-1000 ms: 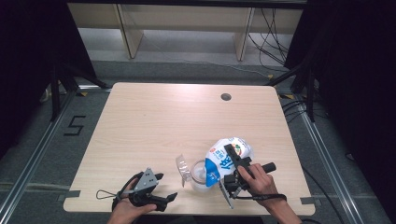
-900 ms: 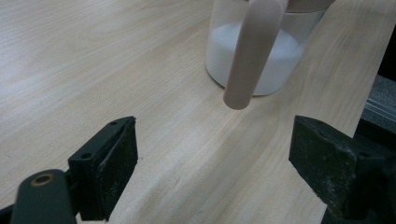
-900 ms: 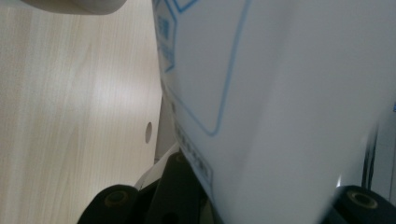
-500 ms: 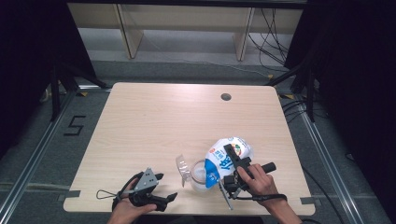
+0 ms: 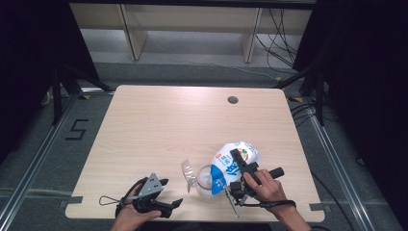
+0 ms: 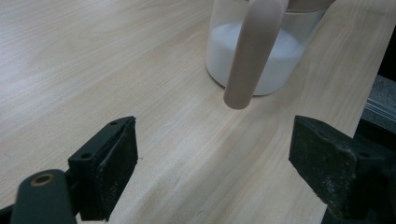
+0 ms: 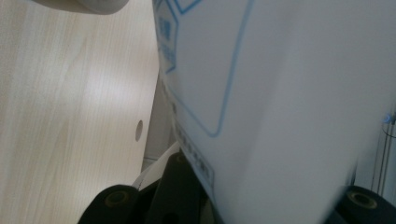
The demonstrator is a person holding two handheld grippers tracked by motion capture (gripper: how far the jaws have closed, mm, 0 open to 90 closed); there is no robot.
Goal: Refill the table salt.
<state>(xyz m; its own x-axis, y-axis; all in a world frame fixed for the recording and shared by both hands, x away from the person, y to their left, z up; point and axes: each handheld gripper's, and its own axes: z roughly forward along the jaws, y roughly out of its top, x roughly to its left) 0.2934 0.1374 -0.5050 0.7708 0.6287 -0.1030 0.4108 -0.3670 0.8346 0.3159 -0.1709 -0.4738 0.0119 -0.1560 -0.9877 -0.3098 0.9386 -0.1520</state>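
The wooden table [image 5: 159, 125] carries the work at its near edge, toward the person's right side. There the white and blue bag [image 5: 234, 161] is held tipped over, its long axis running from the far right down to the near left, so that its mouth comes over the clear glass jar [image 5: 206, 179] standing just left of it. The right gripper [image 5: 239, 169] is clamped on the bag, and in the right gripper view the bag's printed wall [image 7: 280, 93] presses in between the jaws. The jar already holds a layer of white grains [image 6: 254, 58], and its hinged lid [image 5: 188, 172] stands open on the left side, away from the bag. The left gripper [image 5: 166, 193] rests low on the table to the jar's left, its jaws spread wide with nothing between them; in the left gripper view the jar lies straight ahead, beyond the open jaws. I judge the pour turns on the bag's mouth staying above the jar's opening: the axis must keep pointing down and left toward the jar. The right hand [image 5: 269, 185] has the bag, while the left is the free one and near enough to steady the jar if it shifts
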